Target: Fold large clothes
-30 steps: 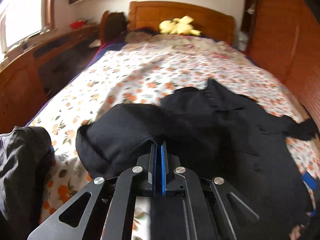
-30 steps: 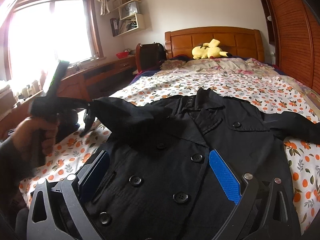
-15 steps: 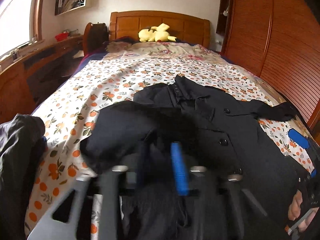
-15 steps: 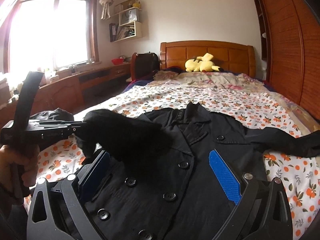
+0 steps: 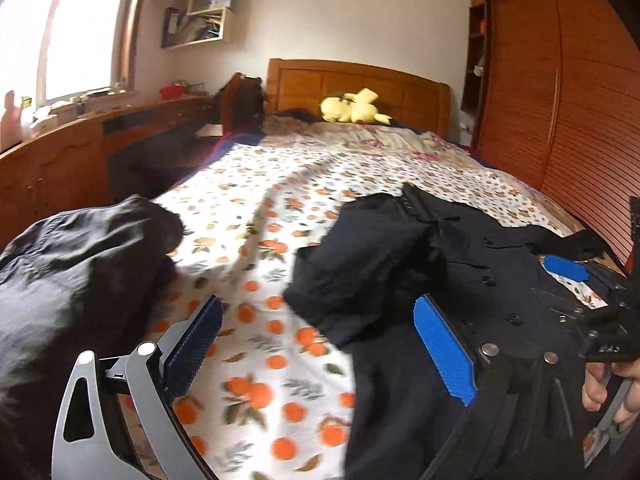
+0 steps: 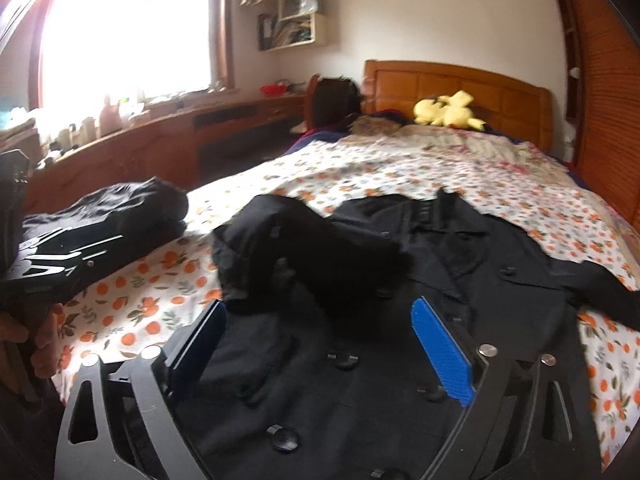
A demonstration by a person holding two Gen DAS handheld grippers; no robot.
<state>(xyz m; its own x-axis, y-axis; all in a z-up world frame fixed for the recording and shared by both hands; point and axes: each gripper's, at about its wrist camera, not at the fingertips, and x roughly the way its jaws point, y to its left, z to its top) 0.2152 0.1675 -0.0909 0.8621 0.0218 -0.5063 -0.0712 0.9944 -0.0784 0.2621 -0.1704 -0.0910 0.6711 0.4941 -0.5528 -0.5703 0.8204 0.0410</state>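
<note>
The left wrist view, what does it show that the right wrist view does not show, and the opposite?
Only the left wrist view shows the open left gripper over the orange-print bedspread, with the right gripper at its right edge. Only the right wrist view shows the open right gripper above the coat's front buttons and the bright window. Both show the black coat, its sleeve folded across the chest, the dark garment pile and the yellow plush toy.

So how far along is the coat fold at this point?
Done: one sleeve lies folded across the black coat. In hand: nothing; the left gripper and right gripper are both open. Left: the other sleeve lies stretched out on the floral bedspread, and the body is unfolded.
</note>
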